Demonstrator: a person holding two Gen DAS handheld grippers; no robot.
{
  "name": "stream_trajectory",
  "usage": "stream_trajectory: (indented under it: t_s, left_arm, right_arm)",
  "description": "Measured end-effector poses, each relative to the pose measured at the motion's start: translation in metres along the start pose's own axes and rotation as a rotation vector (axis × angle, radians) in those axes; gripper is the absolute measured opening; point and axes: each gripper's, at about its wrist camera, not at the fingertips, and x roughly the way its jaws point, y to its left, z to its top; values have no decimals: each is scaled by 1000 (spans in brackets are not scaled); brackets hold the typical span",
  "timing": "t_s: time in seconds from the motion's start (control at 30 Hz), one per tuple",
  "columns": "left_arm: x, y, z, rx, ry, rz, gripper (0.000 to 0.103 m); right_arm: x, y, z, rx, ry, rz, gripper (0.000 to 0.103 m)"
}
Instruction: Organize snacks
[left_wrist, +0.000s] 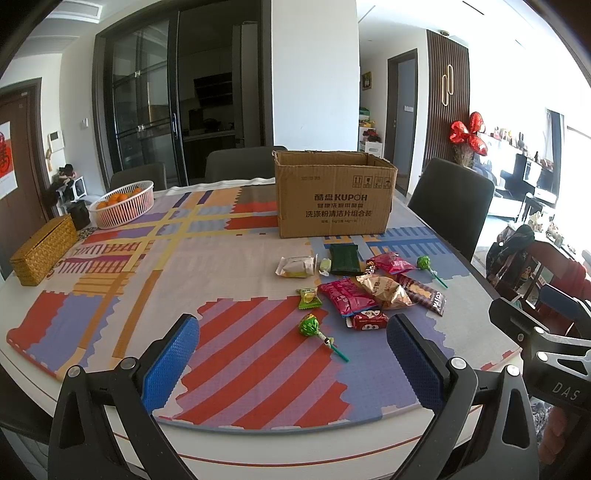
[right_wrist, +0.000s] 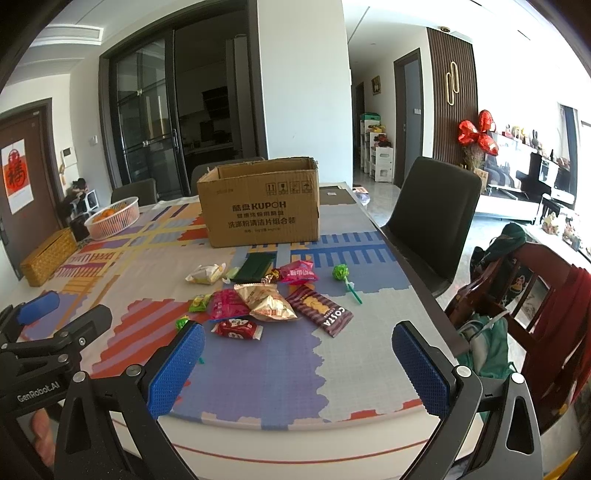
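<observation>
The left gripper (left_wrist: 293, 354) gapes wide and empty over the colourful patterned tablecloth (left_wrist: 155, 258); loose wrapped snacks (left_wrist: 369, 288) lie scattered just before the open brown cardboard box (left_wrist: 332, 195); the right gripper (right_wrist: 299, 365) likewise spreads wide, holding nothing.

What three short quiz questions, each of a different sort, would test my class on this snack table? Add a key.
1. True or false: the left gripper is shut on a lollipop.
2. Which lies nearest the cardboard box? A. the red packet B. the dark green packet C. the striped biscuit packet
3. Fill in: the white basket holds ____.

Key
1. False: both the left and the right gripper are open and hold nothing.
2. B
3. Oranges
</observation>
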Motion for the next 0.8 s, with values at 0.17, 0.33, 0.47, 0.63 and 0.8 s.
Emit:
stream_trajectory:
  t_s: [0.17, 0.33, 0.47, 0.63, 0.8]
  left_arm:
    - [0, 0, 0, -1, 4, -3, 103]
    - [0, -2, 0, 0, 5, -2, 103]
    - [0, -1, 0, -1, 7, -3, 103]
    - [0, -1, 0, -1, 6, -4, 103]
    - [0, -2, 0, -1, 7, -4, 103]
  right_arm:
    - [0, 0, 0, -2, 1, 0, 102]
    - [1, 2, -1, -1, 3, 1, 102]
    - [1, 2, 0, -1, 5, 1, 102]
    - [1, 2, -1, -2, 4, 2, 102]
    - [2, 2, -1, 0, 8, 2, 102]
